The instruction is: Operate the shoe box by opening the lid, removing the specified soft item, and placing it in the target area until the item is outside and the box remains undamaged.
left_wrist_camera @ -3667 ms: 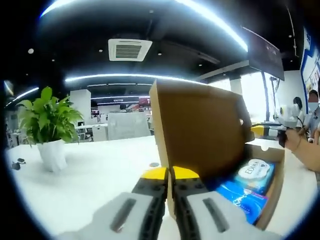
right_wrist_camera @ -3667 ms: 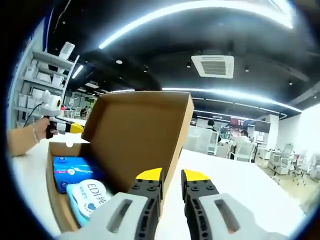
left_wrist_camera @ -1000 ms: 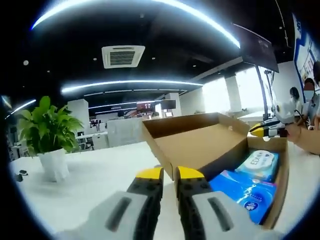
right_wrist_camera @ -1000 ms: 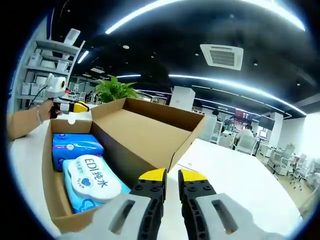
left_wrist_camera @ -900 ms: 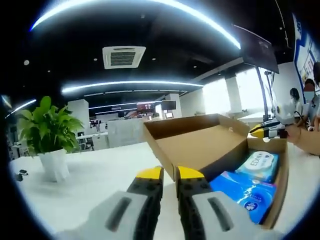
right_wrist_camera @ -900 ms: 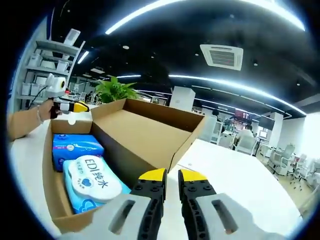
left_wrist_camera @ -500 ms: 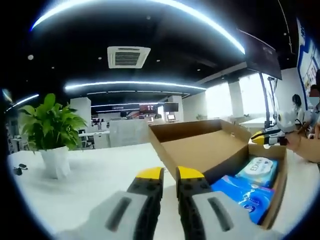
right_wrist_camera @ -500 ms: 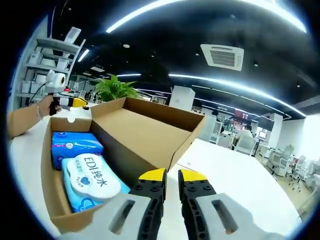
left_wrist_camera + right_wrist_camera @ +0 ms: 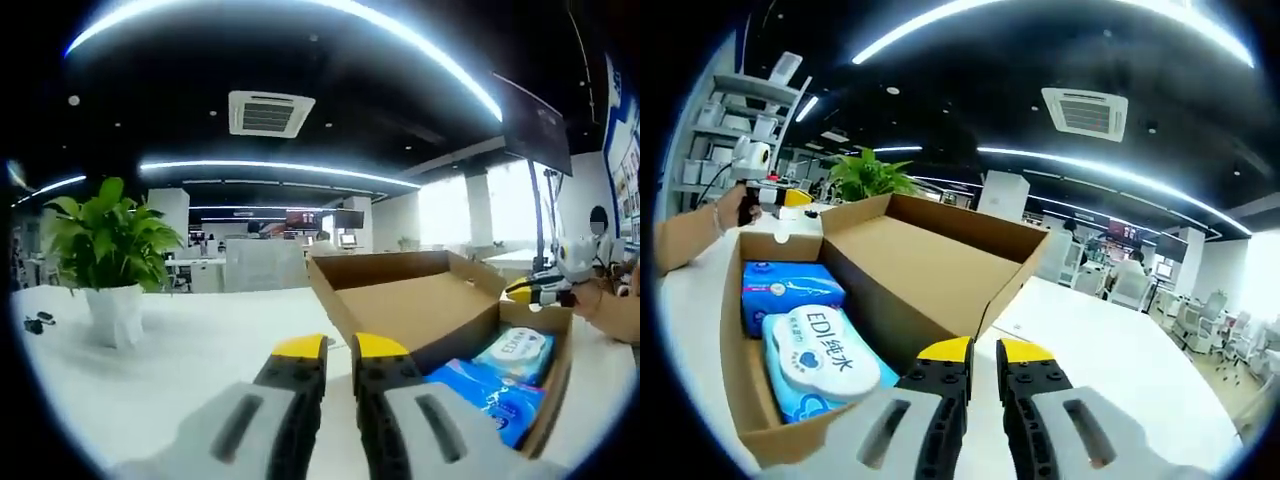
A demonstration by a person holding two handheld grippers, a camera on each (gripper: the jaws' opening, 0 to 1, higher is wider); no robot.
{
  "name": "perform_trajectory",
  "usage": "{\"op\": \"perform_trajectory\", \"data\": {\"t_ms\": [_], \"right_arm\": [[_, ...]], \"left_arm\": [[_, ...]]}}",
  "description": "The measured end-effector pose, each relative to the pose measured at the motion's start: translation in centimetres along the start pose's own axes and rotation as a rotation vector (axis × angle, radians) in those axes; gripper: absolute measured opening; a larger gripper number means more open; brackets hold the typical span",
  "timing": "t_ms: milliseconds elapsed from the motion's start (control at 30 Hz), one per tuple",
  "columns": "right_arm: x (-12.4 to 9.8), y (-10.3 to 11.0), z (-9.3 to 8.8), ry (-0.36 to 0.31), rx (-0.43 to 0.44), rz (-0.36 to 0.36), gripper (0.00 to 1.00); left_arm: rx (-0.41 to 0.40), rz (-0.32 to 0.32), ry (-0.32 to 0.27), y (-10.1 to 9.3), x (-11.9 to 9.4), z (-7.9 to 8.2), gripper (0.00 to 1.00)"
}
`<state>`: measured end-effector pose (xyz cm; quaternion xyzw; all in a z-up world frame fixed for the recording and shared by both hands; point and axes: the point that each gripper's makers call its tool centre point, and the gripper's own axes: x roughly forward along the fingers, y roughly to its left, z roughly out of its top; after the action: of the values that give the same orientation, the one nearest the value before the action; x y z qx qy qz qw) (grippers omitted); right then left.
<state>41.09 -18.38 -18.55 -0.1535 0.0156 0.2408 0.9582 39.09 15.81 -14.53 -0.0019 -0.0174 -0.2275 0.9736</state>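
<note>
While its lid (image 9: 930,260) is laid back flat, the cardboard shoe box (image 9: 745,400) is seen open on a white table (image 9: 1120,370), with a wipes pack (image 9: 818,352) and a blue soft pack (image 9: 788,288) lying side by side inside. Left gripper (image 9: 338,347) and right gripper (image 9: 983,350) are each held at the lid's near edge, jaws nearly closed on nothing. A potted plant (image 9: 110,255) is seen well apart from the box.

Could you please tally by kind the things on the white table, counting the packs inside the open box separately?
Cardboard shoe box, lid open: 1
Wet-wipe pack in the box: 1
Blue soft pack in the box: 1
Potted plant: 1
Total: 4
</note>
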Motion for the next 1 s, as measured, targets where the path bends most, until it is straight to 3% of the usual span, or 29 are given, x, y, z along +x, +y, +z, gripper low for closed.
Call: {"op": "perform_trajectory", "data": {"t_ms": [533,1000], "right_arm": [[-0.4,0.2,0.6,-0.016,-0.020,-0.005,0.08],[-0.6,-0.5,0.8,-0.020,-0.027,-0.026,0.08]], "left_arm": [[-0.023,-0.015,-0.030,-0.5,-0.5,1.0,0.10],[-0.021,-0.063,-0.054,-2.6,-1.6,3.9,0.10]]}}
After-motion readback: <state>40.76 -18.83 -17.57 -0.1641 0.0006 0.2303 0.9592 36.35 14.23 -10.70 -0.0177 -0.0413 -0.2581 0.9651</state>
